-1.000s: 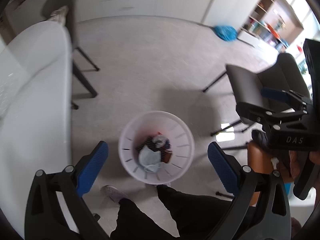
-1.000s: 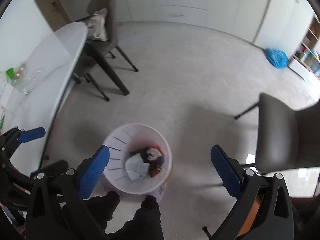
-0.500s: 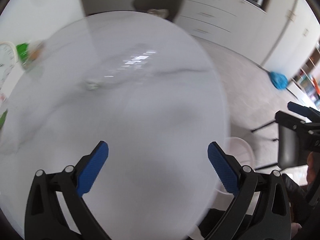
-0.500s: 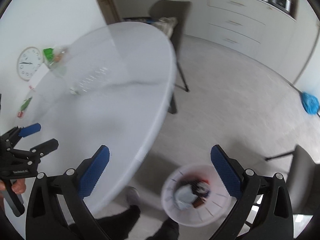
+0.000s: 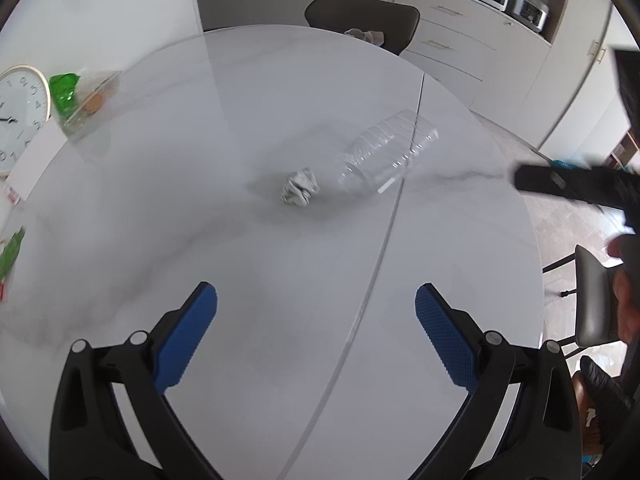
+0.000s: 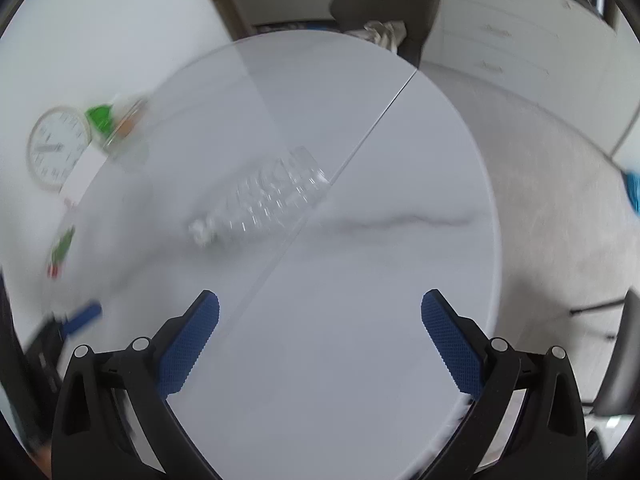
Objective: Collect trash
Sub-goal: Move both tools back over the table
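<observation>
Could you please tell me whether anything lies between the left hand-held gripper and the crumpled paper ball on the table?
Nothing visible does: only bare white marble tabletop separates the open left hand-held gripper from the crumpled grey-white paper ball. The clear plastic bottle lies just to its right.

Table (image 5: 280,80) white, grey-veined — bottle (image 5: 386,158) clear — tool pads (image 5: 188,344) blue.

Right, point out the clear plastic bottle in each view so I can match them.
Left wrist: plastic bottle lying on its side, right of centre, beside the crumpled paper ball.
Right wrist: plastic bottle, blurred, left of centre.
Shared landmark: the tabletop seam by its base.
</observation>
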`<state>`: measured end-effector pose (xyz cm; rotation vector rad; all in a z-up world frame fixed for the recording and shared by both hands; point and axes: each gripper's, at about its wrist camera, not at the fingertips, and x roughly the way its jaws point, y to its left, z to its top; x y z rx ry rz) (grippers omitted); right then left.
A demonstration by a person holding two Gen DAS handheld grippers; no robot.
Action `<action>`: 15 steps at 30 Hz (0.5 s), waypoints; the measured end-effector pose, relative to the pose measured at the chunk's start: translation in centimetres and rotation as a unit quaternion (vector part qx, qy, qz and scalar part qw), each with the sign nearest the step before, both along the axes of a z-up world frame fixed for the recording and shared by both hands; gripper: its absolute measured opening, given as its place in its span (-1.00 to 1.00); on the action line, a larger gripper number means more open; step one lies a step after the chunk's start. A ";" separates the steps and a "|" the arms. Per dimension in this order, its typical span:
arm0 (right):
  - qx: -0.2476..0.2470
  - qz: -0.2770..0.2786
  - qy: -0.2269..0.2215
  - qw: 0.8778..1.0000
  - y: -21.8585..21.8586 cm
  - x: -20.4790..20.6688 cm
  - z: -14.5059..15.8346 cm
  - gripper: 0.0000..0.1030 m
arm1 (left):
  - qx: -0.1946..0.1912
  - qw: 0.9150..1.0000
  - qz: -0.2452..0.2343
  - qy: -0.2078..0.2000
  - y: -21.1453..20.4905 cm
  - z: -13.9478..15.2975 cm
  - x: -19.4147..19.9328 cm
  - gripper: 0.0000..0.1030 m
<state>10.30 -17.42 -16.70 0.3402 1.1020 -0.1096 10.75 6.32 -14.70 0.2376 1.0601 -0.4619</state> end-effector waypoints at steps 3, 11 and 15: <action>0.050 -0.057 0.013 0.997 0.7 3.7 -1.5 0.95 | -0.003 1.000 -0.018 -0.003 0.5 -0.9 1.8 0.85; 0.090 -0.208 0.082 0.971 2.6 11.5 -7.5 0.95 | 0.005 0.997 -0.077 -0.012 0.6 -2.7 6.1 0.85; 0.065 -0.222 0.115 0.966 3.4 13.1 -9.5 0.94 | -0.002 0.997 -0.080 0.001 1.1 -3.6 8.2 0.83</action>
